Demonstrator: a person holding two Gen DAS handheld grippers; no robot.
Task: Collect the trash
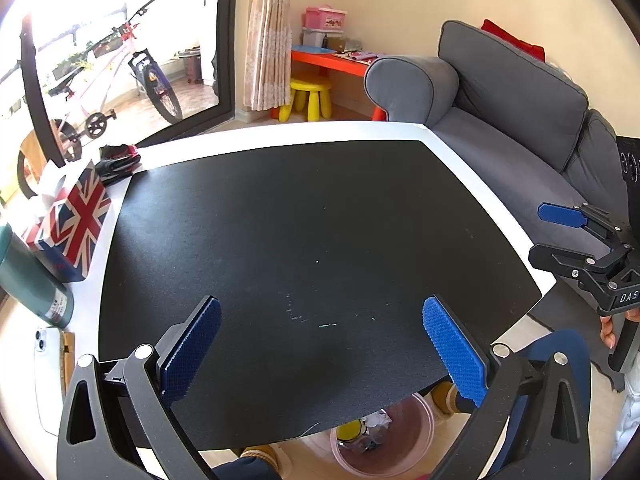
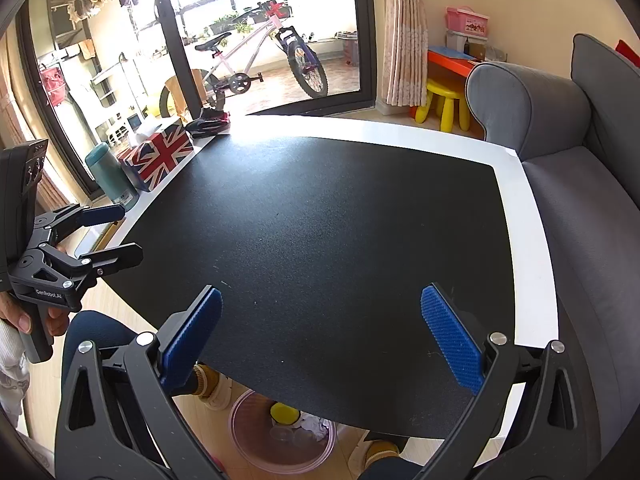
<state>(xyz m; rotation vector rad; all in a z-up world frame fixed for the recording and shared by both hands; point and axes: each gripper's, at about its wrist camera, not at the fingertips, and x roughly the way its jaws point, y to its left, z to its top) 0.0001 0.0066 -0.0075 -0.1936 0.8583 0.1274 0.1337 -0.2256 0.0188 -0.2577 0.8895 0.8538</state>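
Black mat (image 1: 304, 240); both claws agape

Bright daylight, blown-out glass door (image 1: 120, 40), fisheye-bent edges, sharp focus

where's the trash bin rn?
The pink bin sits on the floor under the near edge of the table, between the person's feet, low in both wrist views, with a yellow item and crumpled paper inside.

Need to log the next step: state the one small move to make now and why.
Probably pull both hands back and stop. The black mat is bare, the left gripper and right gripper are open and empty, and the trash already lies in the pink bin on the floor.
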